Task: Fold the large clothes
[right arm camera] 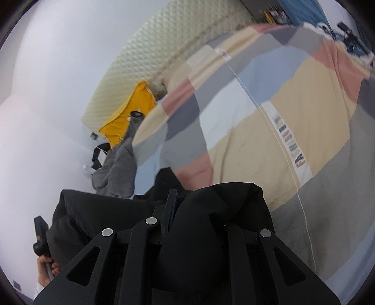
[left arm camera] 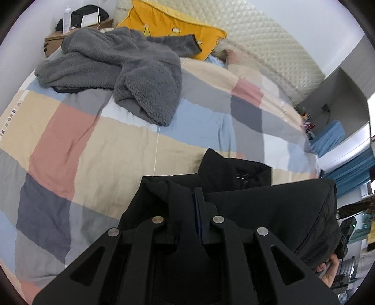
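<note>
A black jacket point(left arm camera: 269, 201) hangs stretched between both grippers above the bed. My left gripper point(left arm camera: 187, 199) is shut on one edge of it, the fabric bunched over the fingers. My right gripper point(right arm camera: 185, 201) is shut on the other edge of the black jacket point(right arm camera: 211, 215), which drapes over the jaws and hides the right finger. The collar point(left arm camera: 234, 169) sticks up beyond the left gripper. The other hand and gripper show at the right edge of the left wrist view point(left arm camera: 337, 255) and at the lower left of the right wrist view point(right arm camera: 42, 237).
A patchwork quilt point(left arm camera: 98, 145) covers the bed. A grey fleece garment point(left arm camera: 121, 68) lies crumpled near the head of the bed, beside a yellow pillow point(left arm camera: 168, 25) and a quilted cream headboard point(left arm camera: 264, 37). A nightstand with a bottle point(left arm camera: 66, 18) stands at far left.
</note>
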A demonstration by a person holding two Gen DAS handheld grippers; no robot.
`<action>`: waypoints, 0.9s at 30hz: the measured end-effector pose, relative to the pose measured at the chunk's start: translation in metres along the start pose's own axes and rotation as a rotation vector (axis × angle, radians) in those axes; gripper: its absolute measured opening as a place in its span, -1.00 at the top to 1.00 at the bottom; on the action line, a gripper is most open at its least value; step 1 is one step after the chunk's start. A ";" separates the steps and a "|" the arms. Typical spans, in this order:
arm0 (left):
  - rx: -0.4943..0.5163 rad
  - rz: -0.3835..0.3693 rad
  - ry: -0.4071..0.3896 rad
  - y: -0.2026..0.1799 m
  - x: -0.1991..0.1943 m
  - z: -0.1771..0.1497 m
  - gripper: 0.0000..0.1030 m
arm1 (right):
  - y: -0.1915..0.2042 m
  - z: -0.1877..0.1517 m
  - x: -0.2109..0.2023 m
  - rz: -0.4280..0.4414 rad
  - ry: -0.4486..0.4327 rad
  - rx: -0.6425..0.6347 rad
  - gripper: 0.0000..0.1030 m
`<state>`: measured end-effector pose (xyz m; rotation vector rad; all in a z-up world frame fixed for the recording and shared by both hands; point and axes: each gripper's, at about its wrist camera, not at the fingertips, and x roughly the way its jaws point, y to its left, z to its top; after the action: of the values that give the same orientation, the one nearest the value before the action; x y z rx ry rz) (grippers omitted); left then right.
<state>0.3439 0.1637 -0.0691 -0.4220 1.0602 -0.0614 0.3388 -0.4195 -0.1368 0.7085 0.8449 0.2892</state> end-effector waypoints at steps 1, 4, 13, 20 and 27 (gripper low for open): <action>0.001 0.009 0.006 -0.001 0.007 0.002 0.77 | -0.004 0.001 0.008 -0.008 0.015 0.008 0.77; -0.017 0.039 0.028 -0.003 0.033 0.006 0.77 | -0.012 0.004 0.026 -0.025 0.041 0.021 0.79; -0.027 0.097 0.072 -0.002 0.087 0.010 0.77 | -0.029 0.008 0.061 -0.035 0.090 0.053 0.82; -0.049 0.030 0.087 0.005 0.086 0.005 0.77 | -0.027 0.004 0.043 0.020 0.091 0.062 0.72; -0.133 -0.064 0.068 0.022 0.058 -0.007 0.59 | -0.013 -0.010 0.011 0.034 0.058 0.024 0.42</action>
<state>0.3630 0.1671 -0.1278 -0.5771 1.1209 -0.0629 0.3377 -0.4184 -0.1564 0.7405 0.8935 0.3321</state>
